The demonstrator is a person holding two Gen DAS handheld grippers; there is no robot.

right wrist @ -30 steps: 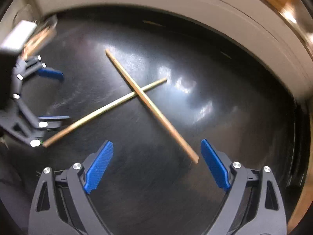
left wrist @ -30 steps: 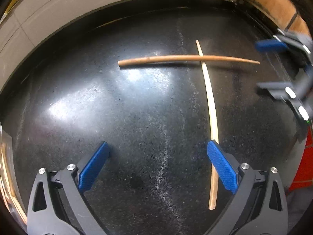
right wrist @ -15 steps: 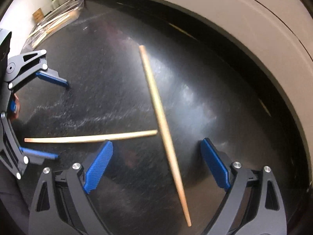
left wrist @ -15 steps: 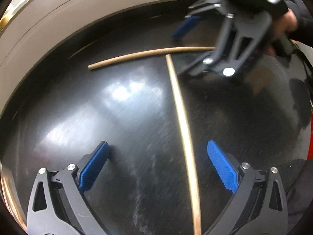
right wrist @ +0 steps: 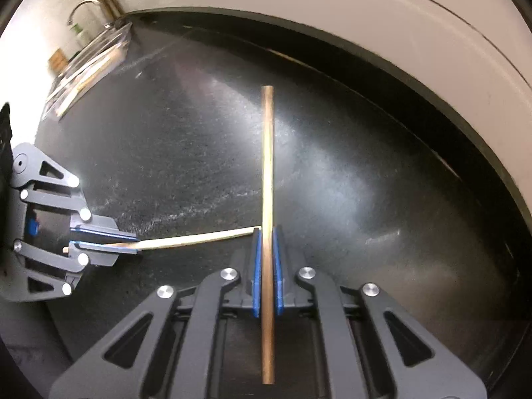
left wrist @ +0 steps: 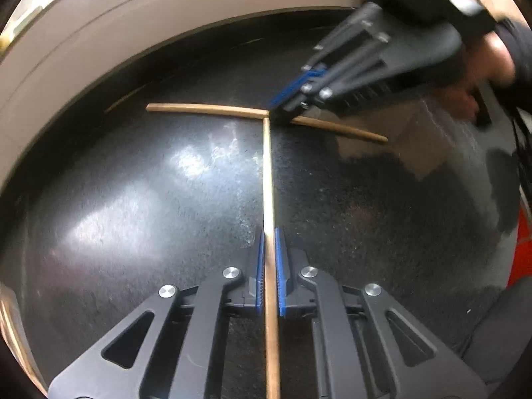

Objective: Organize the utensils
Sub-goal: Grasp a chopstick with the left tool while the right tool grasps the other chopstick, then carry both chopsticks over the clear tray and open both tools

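Observation:
Two wooden chopsticks lie on the black speckled counter [left wrist: 139, 199] in a T shape. My left gripper [left wrist: 269, 236] is shut on the paler chopstick [left wrist: 268, 173], which runs straight ahead between the blue pads. My right gripper [right wrist: 267, 232] is shut on the darker chopstick [right wrist: 267, 153]. In the left wrist view the right gripper [left wrist: 277, 103] sits over the darker chopstick [left wrist: 206, 109]. In the right wrist view the left gripper [right wrist: 133, 244] holds the paler chopstick [right wrist: 199, 240] at the left.
A clear glass tray [right wrist: 89, 66] with more chopsticks in it stands at the far left of the counter, near a sink faucet [right wrist: 81, 8]. A pale wall [left wrist: 139, 23] borders the counter's far edge. A person's hand [left wrist: 478, 76] holds the right gripper.
Both grippers have gone from wide open to shut, each on one chopstick. Both moved forward along the counter onto the sticks.

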